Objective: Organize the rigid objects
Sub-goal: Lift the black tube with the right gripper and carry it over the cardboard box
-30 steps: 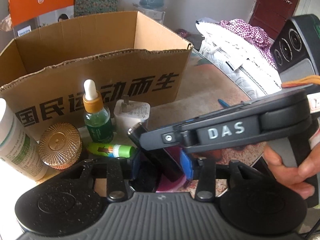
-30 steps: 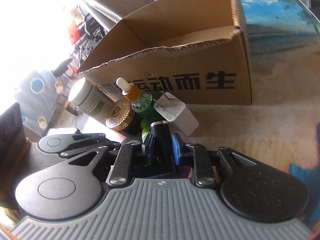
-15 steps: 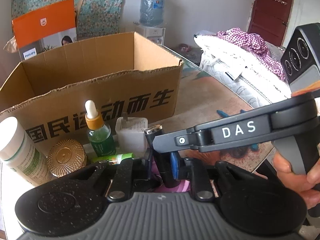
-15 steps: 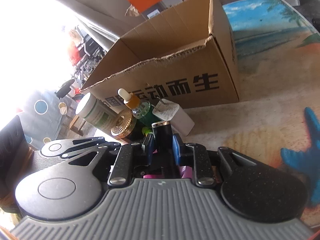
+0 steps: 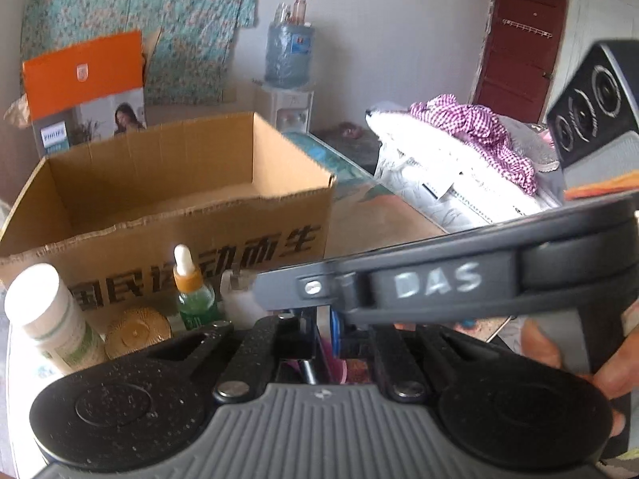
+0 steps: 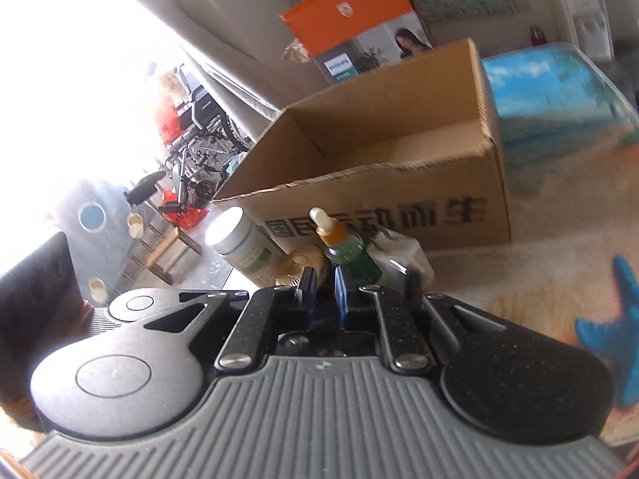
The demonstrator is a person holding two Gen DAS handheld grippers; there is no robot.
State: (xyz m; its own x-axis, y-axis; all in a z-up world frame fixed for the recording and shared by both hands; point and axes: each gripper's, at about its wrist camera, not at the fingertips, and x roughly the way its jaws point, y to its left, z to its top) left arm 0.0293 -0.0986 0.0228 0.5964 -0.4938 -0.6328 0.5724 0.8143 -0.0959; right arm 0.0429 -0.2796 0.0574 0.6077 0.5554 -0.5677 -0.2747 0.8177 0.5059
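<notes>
Left wrist view: my left gripper (image 5: 315, 331) sits low at the near edge, its blue pads close together; the right gripper's body crosses in front, so I cannot tell whether anything is clamped there.
Right wrist view: my right gripper (image 6: 323, 291) shows both blue pads with a narrow gap between them, and I see nothing in that gap, so I read it as released, though the frame is blurred.
Right hand: fingers (image 5: 559, 355) wrap the handle of the right gripper at the right edge of the left view.
Cardboard box (image 5: 191, 235): open-topped, standing on the table beyond the small items, black characters printed on its near wall.
Dropper bottle (image 6: 343, 247): green glass with an amber collar and white bulb, upright just in front of the box's near wall.
White bottle (image 5: 48, 319): upright at the far left of the row, near the box's left corner.
Gold lid (image 5: 137, 329): round and ribbed, between the white bottle and the dropper bottle.
White charger (image 6: 403, 255): just right of the dropper bottle, touching or nearly so.
Table (image 6: 519, 271): pale, beach-printed surface with a blue starfish at the right.
</notes>
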